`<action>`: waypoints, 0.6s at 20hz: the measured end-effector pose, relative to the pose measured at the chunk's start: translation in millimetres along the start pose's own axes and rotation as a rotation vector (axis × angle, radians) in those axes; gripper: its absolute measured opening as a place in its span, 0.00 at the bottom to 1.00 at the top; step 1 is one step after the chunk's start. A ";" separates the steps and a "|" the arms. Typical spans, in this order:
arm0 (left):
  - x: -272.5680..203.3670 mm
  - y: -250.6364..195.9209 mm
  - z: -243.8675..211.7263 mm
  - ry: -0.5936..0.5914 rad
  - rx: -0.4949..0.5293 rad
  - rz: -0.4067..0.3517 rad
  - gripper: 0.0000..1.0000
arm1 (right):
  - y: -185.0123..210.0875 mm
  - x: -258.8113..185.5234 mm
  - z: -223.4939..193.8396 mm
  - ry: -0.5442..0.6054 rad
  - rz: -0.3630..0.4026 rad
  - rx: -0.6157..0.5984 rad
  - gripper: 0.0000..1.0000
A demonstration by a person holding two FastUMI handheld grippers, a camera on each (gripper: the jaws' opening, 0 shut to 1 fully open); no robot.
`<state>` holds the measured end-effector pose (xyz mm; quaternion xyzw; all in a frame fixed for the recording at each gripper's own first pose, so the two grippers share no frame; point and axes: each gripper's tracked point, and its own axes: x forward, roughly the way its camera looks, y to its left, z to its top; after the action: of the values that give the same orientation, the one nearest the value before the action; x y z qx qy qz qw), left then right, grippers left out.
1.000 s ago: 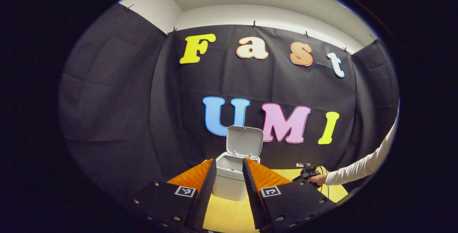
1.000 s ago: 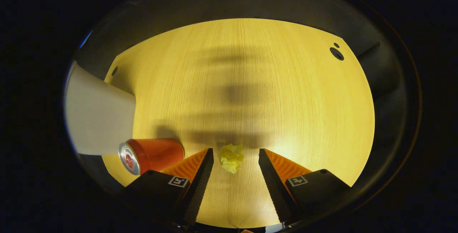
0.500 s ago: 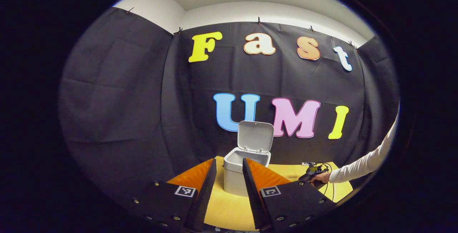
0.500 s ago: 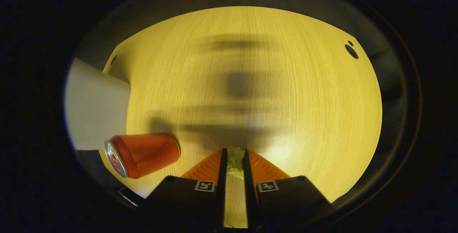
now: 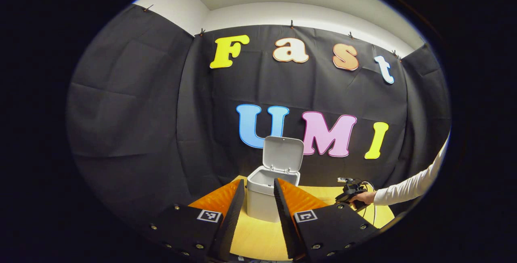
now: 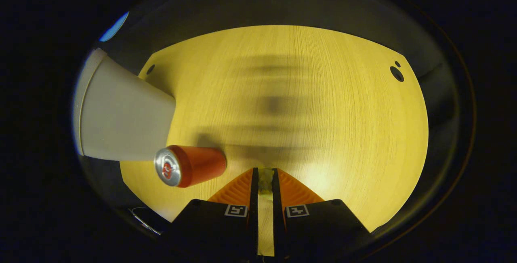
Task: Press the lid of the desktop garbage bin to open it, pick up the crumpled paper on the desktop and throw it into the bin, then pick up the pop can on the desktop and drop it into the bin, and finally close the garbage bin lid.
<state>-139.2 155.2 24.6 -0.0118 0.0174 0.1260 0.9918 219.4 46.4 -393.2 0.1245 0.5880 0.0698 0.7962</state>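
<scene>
The right hand-held gripper (image 6: pixel 265 182) pinches the crumpled paper (image 6: pixel 265 179) between both fingers, above the bench (image 6: pixel 331 125). To its left the can (image 6: pixel 190 166) lies on its side, long axis across the view, top end pointing left, beside the bin (image 6: pixel 121 121). The left hand-held gripper (image 5: pixel 258 198) is spread, empty, the bin (image 5: pixel 266 192) straight ahead with its lid (image 5: pixel 282 154) upright.
</scene>
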 end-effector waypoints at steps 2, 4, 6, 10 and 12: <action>4.6 -3.0 -1.0 0.000 -0.007 -0.018 0.51 | 7.0 -22.1 12.7 -0.061 0.013 -0.032 0.20; 6.4 -5.3 -2.4 0.000 -0.013 -0.037 0.51 | 25.3 -51.1 24.7 -0.128 0.052 -0.054 0.20; 10.3 -9.7 -0.9 -0.001 -0.021 -0.058 0.51 | 50.7 -82.3 38.6 -0.200 0.104 -0.066 0.20; 15.7 -19.5 0.6 -0.004 -0.018 -0.103 0.51 | 80.3 -133.2 68.4 -0.346 0.195 -0.137 0.20; 16.8 -22.7 0.8 -0.004 -0.014 -0.122 0.51 | 84.5 -151.6 80.4 -0.430 0.236 -0.191 0.20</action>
<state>-117.2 137.5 25.2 -0.0196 0.0138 0.0653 0.9976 253.8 79.1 -207.9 0.1285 0.3776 0.1891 0.8973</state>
